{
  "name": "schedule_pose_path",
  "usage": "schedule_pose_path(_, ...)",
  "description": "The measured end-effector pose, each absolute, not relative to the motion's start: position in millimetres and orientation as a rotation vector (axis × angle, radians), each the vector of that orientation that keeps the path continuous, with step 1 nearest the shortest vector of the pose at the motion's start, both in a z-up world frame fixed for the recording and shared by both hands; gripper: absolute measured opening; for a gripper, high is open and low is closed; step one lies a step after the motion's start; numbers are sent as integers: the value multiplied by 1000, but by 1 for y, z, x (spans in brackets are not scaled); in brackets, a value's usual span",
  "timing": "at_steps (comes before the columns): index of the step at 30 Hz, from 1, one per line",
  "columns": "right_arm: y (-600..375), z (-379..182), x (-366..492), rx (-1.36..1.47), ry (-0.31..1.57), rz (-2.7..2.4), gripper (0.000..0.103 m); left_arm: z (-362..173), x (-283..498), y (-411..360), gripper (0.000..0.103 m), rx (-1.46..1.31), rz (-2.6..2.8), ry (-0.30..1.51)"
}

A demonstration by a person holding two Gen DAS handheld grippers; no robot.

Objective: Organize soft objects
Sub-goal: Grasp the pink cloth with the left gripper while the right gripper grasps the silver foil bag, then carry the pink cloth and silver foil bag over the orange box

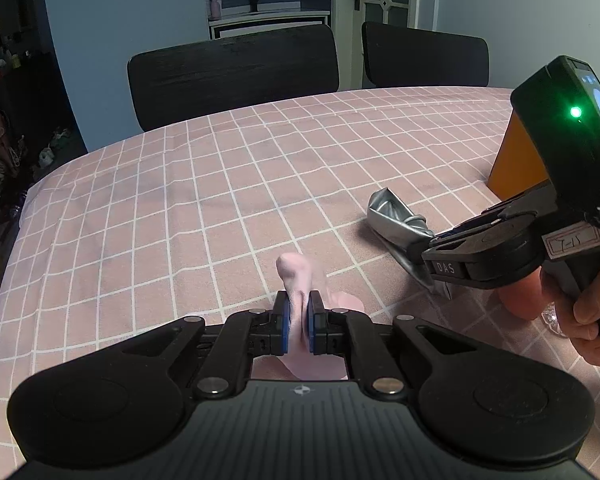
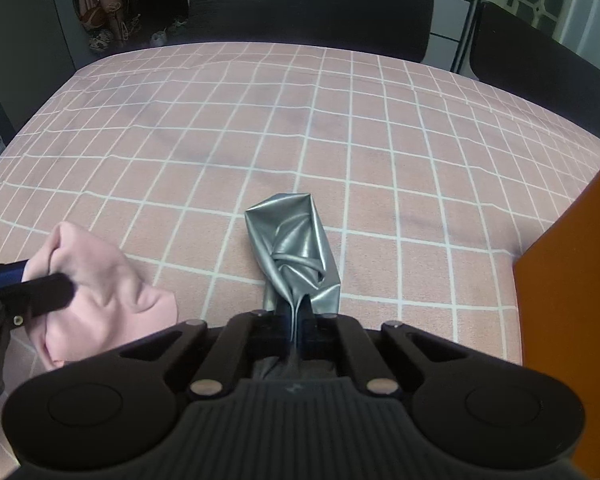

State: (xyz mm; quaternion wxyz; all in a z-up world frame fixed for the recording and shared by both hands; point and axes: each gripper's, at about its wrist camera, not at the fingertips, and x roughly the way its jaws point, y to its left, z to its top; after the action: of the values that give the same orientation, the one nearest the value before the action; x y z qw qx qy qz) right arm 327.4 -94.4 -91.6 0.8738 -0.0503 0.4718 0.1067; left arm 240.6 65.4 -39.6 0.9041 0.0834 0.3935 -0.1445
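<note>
The left gripper (image 1: 299, 322) is pinching a pink soft cloth (image 1: 298, 276) between its blue pads (image 1: 285, 322), the jaws nearly together with a bunched fold of the fabric sticking up past them. The rest of the cloth is spilling below the jaws onto the tabletop (image 1: 180, 208), which is wearing a pink cover with a white grid. In the right wrist view the same cloth (image 2: 112, 300) is lying crumpled at the near left, with the left gripper (image 2: 40, 284) biting into its upper edge.

The right gripper (image 2: 296, 320) is clenching a silver, shiny soft object (image 2: 296, 252), a thin pleat of it running down between the closed jaws. The bulk of that crinkled piece is fanning out just beyond the fingertips and seems to be resting on the tabletop (image 2: 220, 120), though the contact underneath is hard to read. From the left wrist view the right gripper (image 1: 424, 256) is reaching in from the right, a person's hand (image 1: 580, 308) wrapping its handle, and the silver object (image 1: 396, 216) is lying to the right of the pink cloth, apart from it.

An orange box (image 2: 572, 300) is standing at the right edge of the tabletop, near the silver object. Two dark chairs (image 1: 236, 76) are sitting along the far side.
</note>
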Motion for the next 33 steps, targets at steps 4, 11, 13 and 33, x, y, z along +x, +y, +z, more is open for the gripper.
schedule_pose_path(4, -89, -75, 310, -95, 953, 268, 0, -32, 233, 67, 9, 165, -298, 800)
schedule_pose_path(11, -87, -27, 255, -122, 894, 402, 0, 2, 193, 63, 9, 212, -302, 757)
schedule_pose_path(13, -86, -16, 240, -126, 888, 443, 0, 12, 175, 60, 9, 238, -315, 737)
schedule_pose_path(33, -260, 46, 82, -87, 820, 386, 0, 97, 38, -48, 9, 355, -720, 507)
